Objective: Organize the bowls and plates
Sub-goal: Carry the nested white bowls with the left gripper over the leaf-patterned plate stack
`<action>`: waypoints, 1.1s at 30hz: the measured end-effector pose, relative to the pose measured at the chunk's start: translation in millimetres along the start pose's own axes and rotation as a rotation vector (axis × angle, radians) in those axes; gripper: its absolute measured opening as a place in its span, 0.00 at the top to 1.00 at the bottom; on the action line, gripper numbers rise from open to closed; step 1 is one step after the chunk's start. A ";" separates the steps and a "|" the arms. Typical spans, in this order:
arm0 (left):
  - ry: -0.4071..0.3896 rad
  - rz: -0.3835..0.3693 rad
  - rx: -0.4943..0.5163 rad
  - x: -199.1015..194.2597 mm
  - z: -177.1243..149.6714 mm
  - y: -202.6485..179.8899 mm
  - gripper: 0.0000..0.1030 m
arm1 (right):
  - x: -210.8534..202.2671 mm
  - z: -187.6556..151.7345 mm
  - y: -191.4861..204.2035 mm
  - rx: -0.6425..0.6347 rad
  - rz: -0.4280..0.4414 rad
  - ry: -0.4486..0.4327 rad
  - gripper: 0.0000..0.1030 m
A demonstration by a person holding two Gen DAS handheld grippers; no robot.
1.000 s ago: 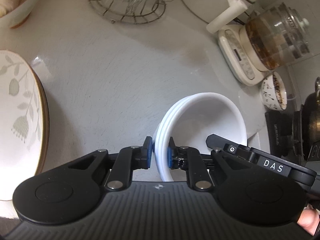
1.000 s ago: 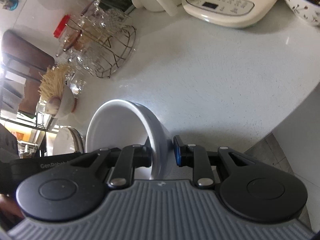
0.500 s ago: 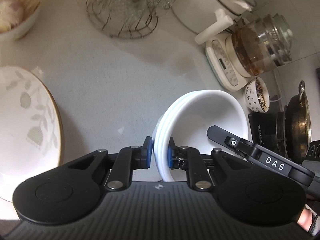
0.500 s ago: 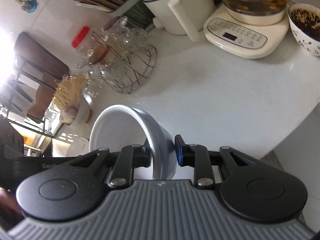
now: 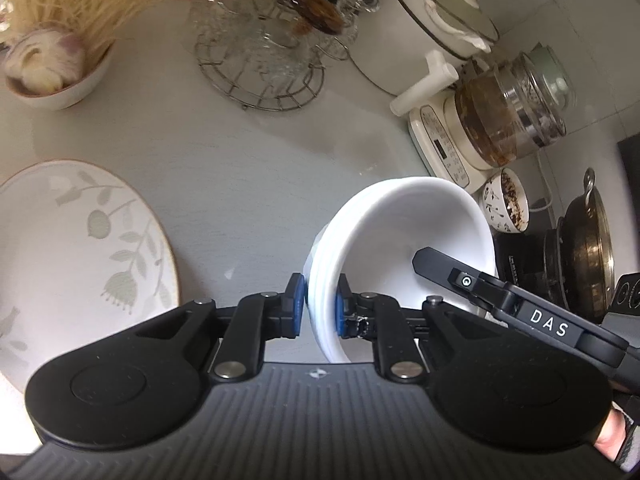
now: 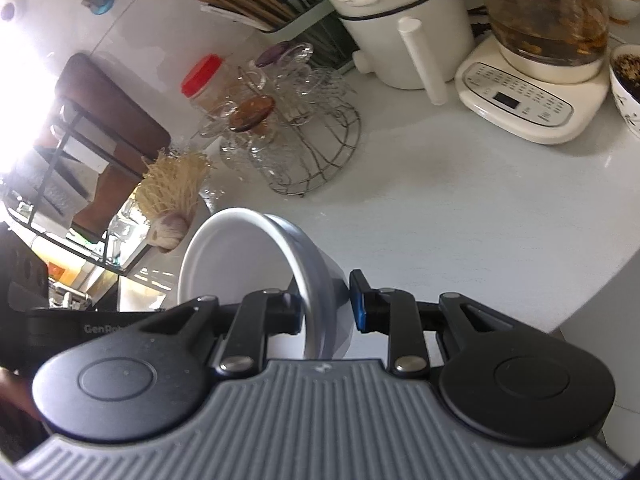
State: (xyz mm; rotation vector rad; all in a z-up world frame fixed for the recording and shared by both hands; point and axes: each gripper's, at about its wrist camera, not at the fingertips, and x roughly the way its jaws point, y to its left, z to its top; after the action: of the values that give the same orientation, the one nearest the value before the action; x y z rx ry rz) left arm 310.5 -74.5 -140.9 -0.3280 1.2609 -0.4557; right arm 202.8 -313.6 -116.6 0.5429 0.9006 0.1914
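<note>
A stack of white bowls hangs tilted above the grey counter. My left gripper is shut on the stack's near rim, blue pads pressing both sides. One black finger of the right gripper reaches into the top bowl from the right. In the right wrist view the right gripper straddles the opposite rim of the bowls, one finger inside and the blue pad against the outer wall. A large white plate with a leaf pattern lies on the counter to the left.
Along the back stand a wire rack of glass cups, a white pot and a glass kettle on a cream base. A small patterned bowl and a dark pan are right. A bowl of garlic is far left. The counter edge drops off right.
Both grippers have risen with the bowl stack held between them. The counter looks farther away, and more of the plate and the back row has come into view.
</note>
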 end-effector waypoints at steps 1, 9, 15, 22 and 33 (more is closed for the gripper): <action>-0.008 -0.003 -0.010 -2.6 0.3 3.1 0.83 | 0.4 -0.3 3.2 -0.007 0.004 -0.006 0.74; -0.075 -0.001 -0.092 -29.8 1.5 37.1 0.83 | 21.0 2.3 34.9 -0.071 0.049 0.020 0.74; -0.132 0.021 -0.144 -51.6 4.9 65.7 0.83 | 44.1 5.8 61.7 -0.109 0.087 0.060 0.74; -0.171 0.044 -0.181 -69.8 7.5 100.4 0.81 | 71.9 6.1 87.4 -0.124 0.128 0.110 0.74; -0.152 0.083 -0.199 -74.2 11.8 149.3 0.81 | 117.6 -1.2 113.8 -0.141 0.134 0.224 0.74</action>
State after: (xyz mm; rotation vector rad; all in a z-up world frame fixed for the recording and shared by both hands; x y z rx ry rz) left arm 326.5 91.7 -147.1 -0.4680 1.1685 -0.2297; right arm 281.6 -172.0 -138.9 0.4562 1.0600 0.4407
